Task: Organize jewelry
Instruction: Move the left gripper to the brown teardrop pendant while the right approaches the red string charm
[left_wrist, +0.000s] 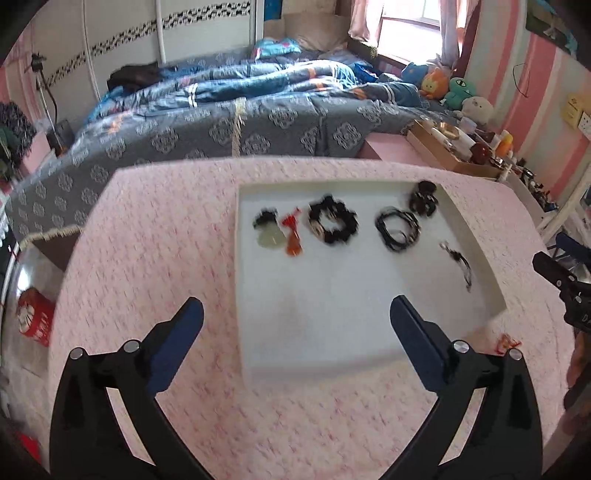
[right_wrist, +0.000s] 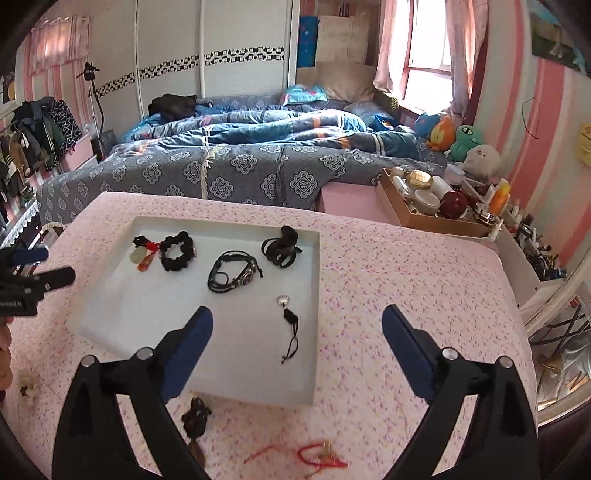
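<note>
A white tray (left_wrist: 332, 354) (right_wrist: 140, 310) lies on the pink table. In it lie a jade-and-red pendant (left_wrist: 275, 230) (right_wrist: 142, 256), a black scrunchie (left_wrist: 332, 223) (right_wrist: 177, 251), a black cord bracelet (left_wrist: 397, 229) (right_wrist: 232, 271), black hair ties (left_wrist: 423, 199) (right_wrist: 280, 245) and a thin corded pendant (left_wrist: 458, 262) (right_wrist: 290, 325). On the table near the tray's front lie a dark knotted charm (right_wrist: 195, 417) and a red string bracelet (right_wrist: 314, 456). My left gripper (left_wrist: 295, 321) is open and empty over the tray's front left. My right gripper (right_wrist: 297, 330) is open and empty over the tray's right edge.
A bed with a grey-blue quilt (right_wrist: 240, 166) stands behind the table. A brown box of cosmetics (right_wrist: 436, 206) and plush toys (right_wrist: 461, 142) are at the back right. A small pale trinket (right_wrist: 27, 382) lies at the table's left. A red tin (left_wrist: 35, 321) sits below the left edge.
</note>
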